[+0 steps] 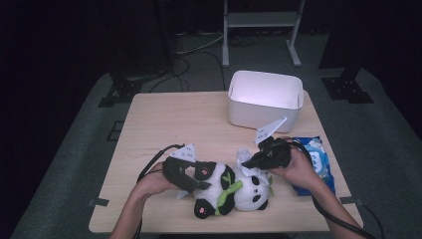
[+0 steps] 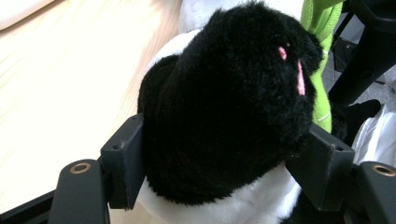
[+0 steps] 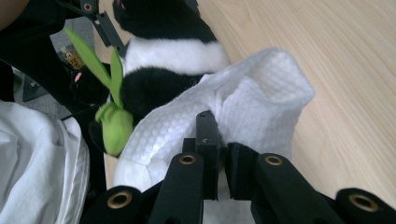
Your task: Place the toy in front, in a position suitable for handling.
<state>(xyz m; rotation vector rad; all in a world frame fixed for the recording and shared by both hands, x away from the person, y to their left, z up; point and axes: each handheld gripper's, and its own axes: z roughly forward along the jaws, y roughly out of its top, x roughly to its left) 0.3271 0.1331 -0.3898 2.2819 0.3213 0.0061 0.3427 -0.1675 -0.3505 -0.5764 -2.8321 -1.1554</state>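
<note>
Wiping the black-and-white plush panda [image 1: 231,191] looks to be the step in hand, judging from how things lie. The toy lies on its back near the front edge of the pale wooden surface [image 1: 179,119], with a green fabric leaf-and-scarf trim [image 1: 228,191] at its neck. The left claw [image 1: 191,181] is clenched on one of the panda's black limbs: in the left gripper view the two jaws press into the black fur [image 2: 224,107] from either side, with white belly fur just below them. The right claw [image 1: 254,162] is clenched on a white, waffle-textured wet wipe [image 3: 252,107]; its jaws meet on a fold, and the rest of the sheet billows ahead of the tips and drapes against the toy's head. Behind the right claw, under the person's hand, lies a blue wipe packet [image 1: 318,164]. Beyond both claws stands an open white plastic bin [image 1: 265,99], well apart from the toy.

To do this well, the left claw should keep the limb pinned so the soft body does not slide or roll as the wipe drags over it. The right claw should lead with the loose, bulging part of the sheet, not the hard jaw tips, and stroke away from the left claw so the pull tightens the plush instead of bunching it. Light pressure should do; the sheet will probably snag on the green trim if pushed against it.
</note>
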